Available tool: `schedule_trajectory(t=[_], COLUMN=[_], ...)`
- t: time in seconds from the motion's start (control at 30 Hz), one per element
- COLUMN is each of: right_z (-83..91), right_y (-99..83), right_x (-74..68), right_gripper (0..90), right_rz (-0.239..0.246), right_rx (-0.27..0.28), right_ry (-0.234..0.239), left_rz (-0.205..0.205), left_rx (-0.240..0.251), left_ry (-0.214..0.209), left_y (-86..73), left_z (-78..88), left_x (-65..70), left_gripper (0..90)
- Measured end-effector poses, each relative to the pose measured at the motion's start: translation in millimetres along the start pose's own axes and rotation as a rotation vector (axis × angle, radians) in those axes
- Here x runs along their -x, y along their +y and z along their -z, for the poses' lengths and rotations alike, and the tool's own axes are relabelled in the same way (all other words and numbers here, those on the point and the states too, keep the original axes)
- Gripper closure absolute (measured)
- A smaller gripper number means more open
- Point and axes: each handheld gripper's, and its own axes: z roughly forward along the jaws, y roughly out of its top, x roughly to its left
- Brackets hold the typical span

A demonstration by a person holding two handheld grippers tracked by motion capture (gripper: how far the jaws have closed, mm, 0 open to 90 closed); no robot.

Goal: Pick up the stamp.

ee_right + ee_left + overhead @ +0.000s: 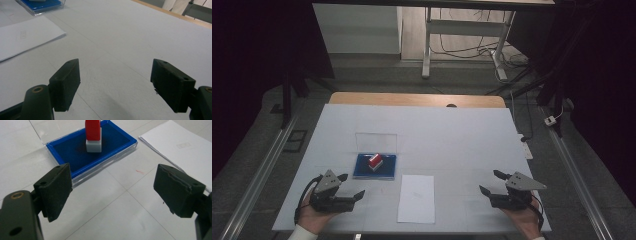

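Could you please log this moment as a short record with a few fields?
surface: white table
ink pad: blue tray, lid open, near the left gripper
stamp: red and white, standing on the pad
paper: white sheets, between the grippers
left gripper: open, holding nothing
right gripper: open, holding nothing

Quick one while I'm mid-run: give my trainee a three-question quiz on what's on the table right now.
1. True or false: the red-and-white stamp stands upright on the blue ink pad.
2. Which gripper is nearer the ink pad? A) left gripper B) right gripper
3. Fill in: the white paper sheets lie between the two grippers, just to the ____ of the ink pad in the high view.

Key: 1 true. 2 A. 3 right (and slightly nearer the person). Both grippers have their jaws apart and hold nothing.
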Motion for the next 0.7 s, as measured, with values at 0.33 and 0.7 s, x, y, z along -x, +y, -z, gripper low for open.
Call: schedule_trajectory(t=[0.33, 0.7], right_z=[-1.3, -2.1], right_y=[0.0, -0.5], right_x=[-1.3, -0.1], right_gripper=[24.5, 25.1], right_rz=[0.005, -0.002], right_rx=[-0.012, -0.009], right_ry=[-0.008, 0.001], left_rz=[-0.004, 0.001], left_rx=[0.007, 0.002], left_ry=[0.008, 0.011], left_y=[-0.1, 0.8], left_z=[1.1, 1.3], left_x=[0.3, 0.8], left_gripper=[15.9, 16.3])
